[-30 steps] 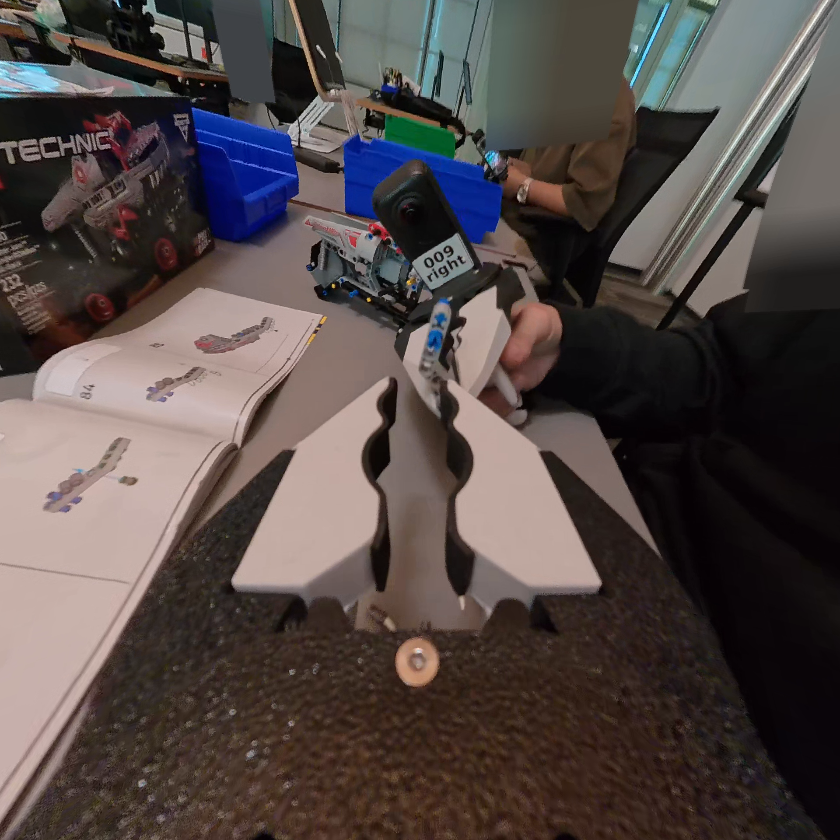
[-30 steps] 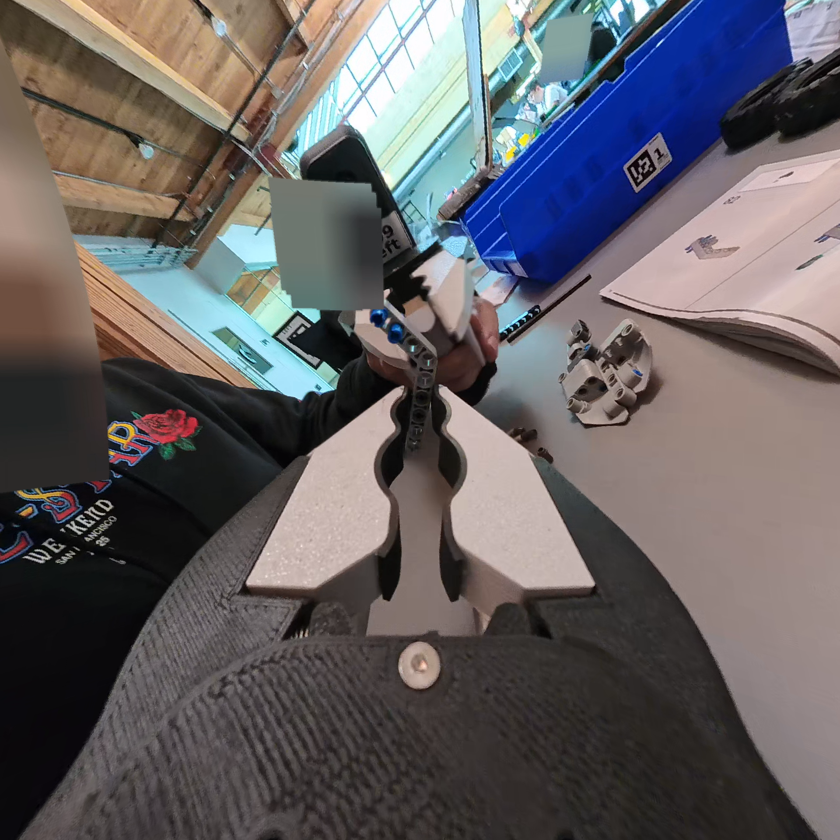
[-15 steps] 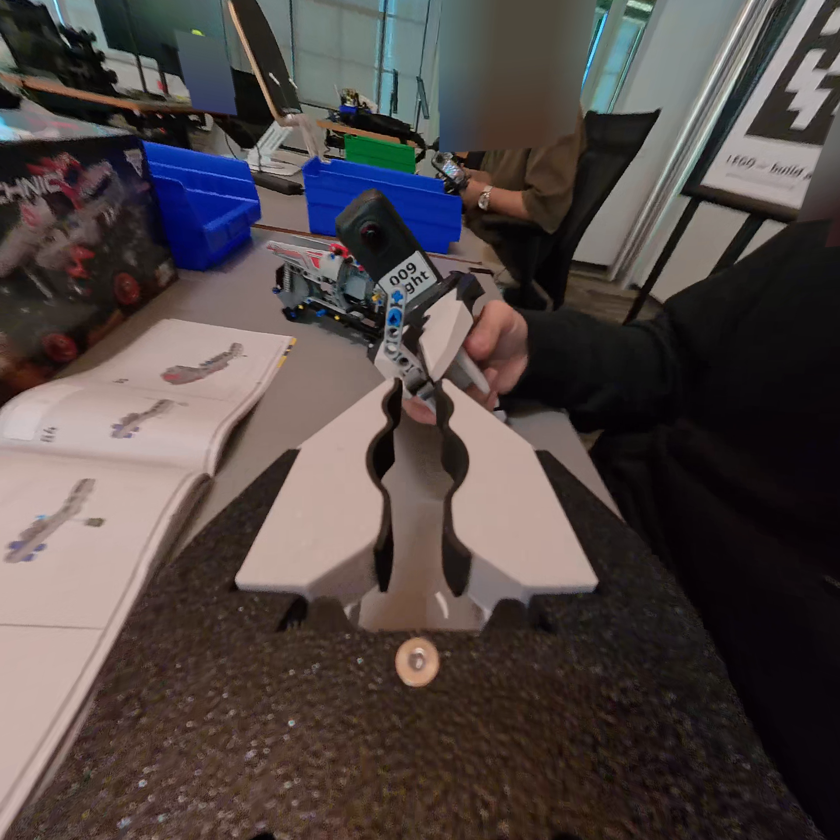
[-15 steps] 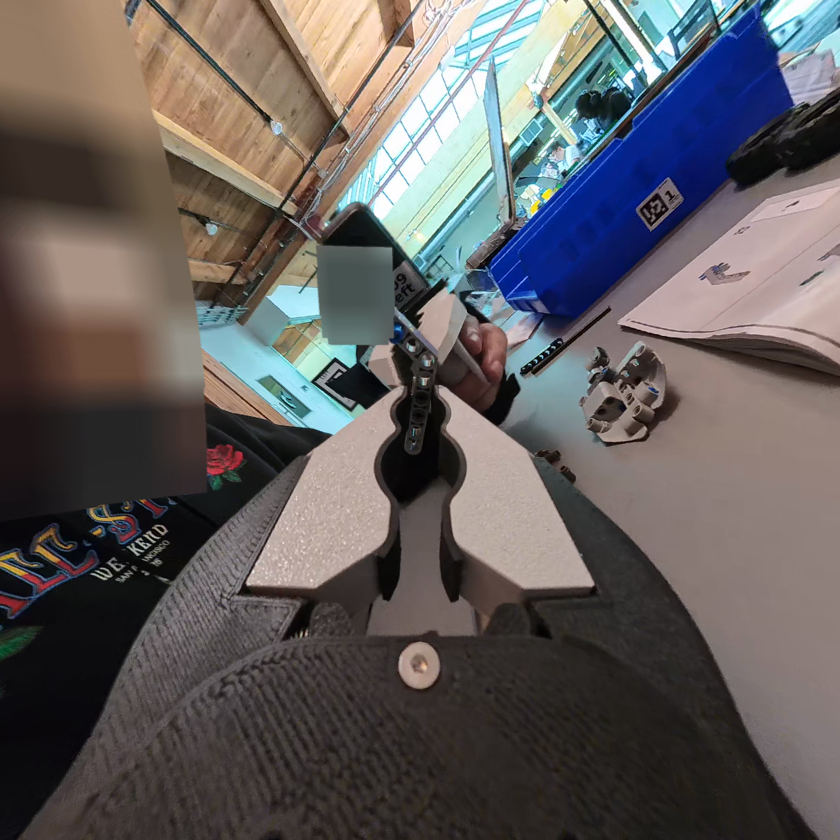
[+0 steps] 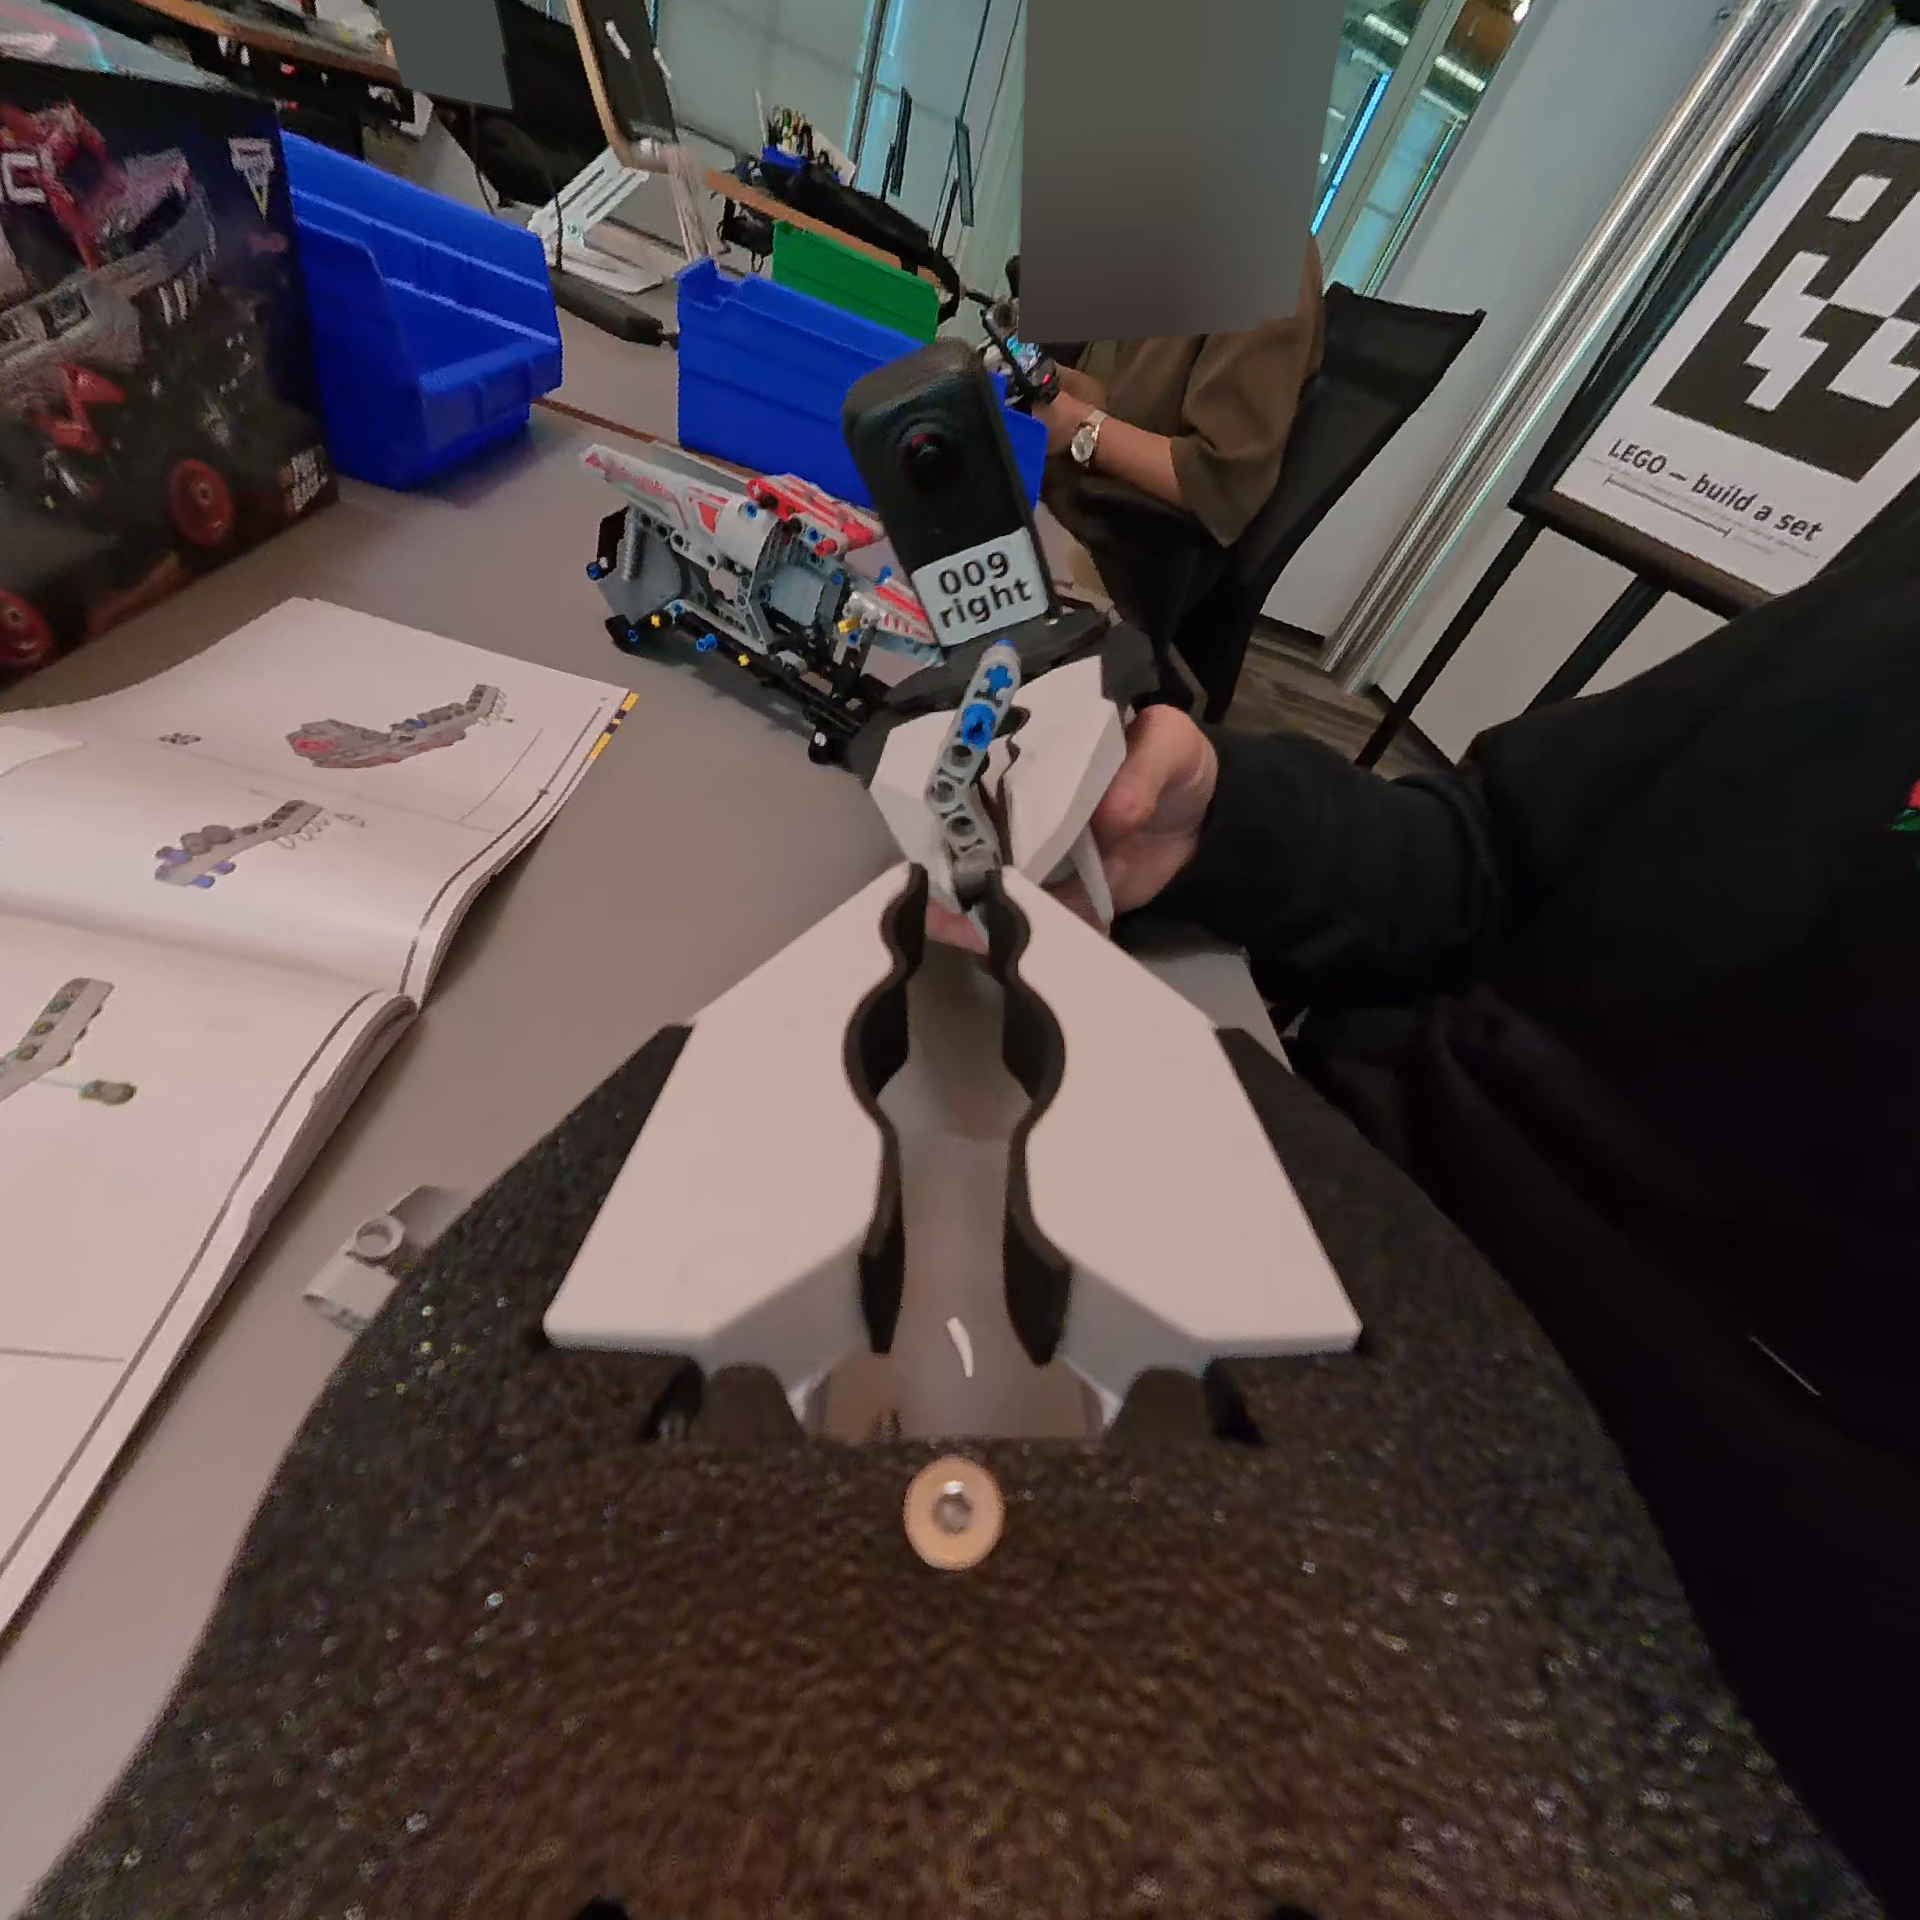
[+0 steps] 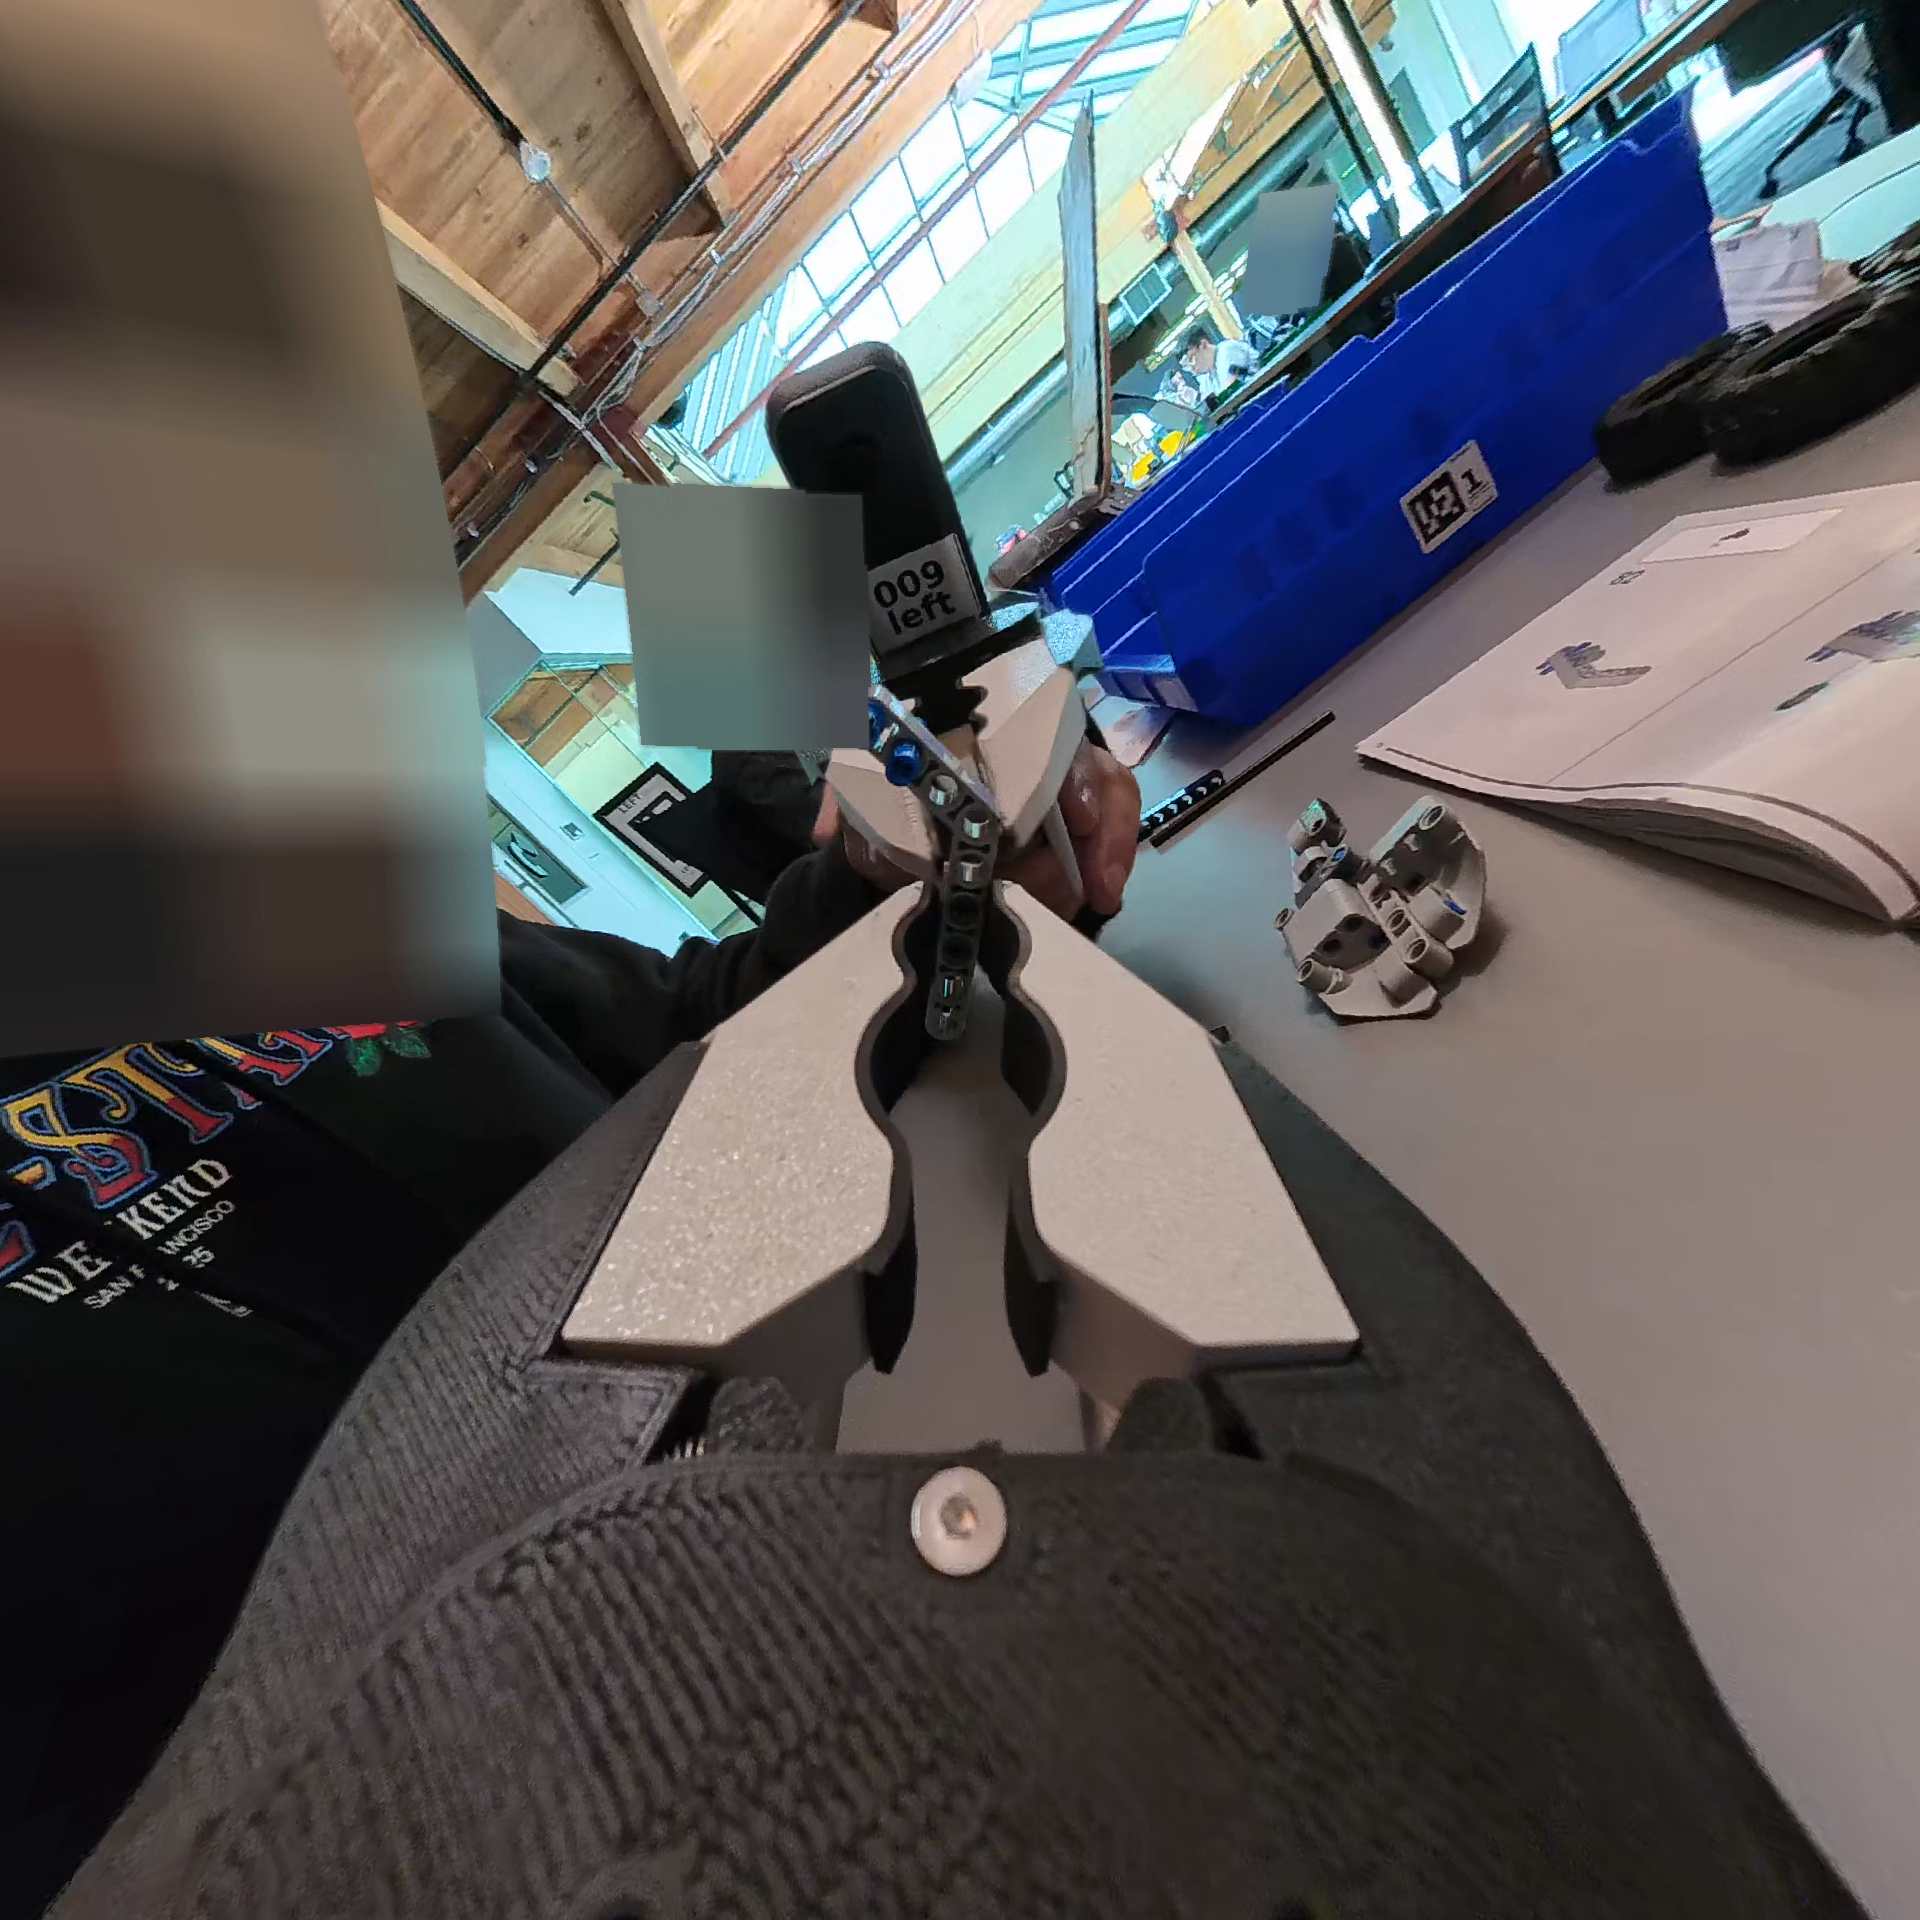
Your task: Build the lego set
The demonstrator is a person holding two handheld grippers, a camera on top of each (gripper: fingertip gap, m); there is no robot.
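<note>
A bent grey lego beam [image 6: 961, 883] is clamped in the right gripper [image 6: 961, 935], long axis along its fingers, its blue-pinned end angling up-left. The beam's far part is pinched by the left gripper [image 5: 951, 894], tip to tip above the worktop [image 6: 1558, 1195].

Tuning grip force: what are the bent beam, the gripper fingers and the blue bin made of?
Bent beam: hard moulded plastic, grey, slightly glossy, with clean round holes.
Fingers: rigid pale grey shells, grainy matt, probably printed plastic. The dark wavy liners look rubbery, but I'm unsure.
Blue bin: smooth moulded plastic, mild sheen.
</note>
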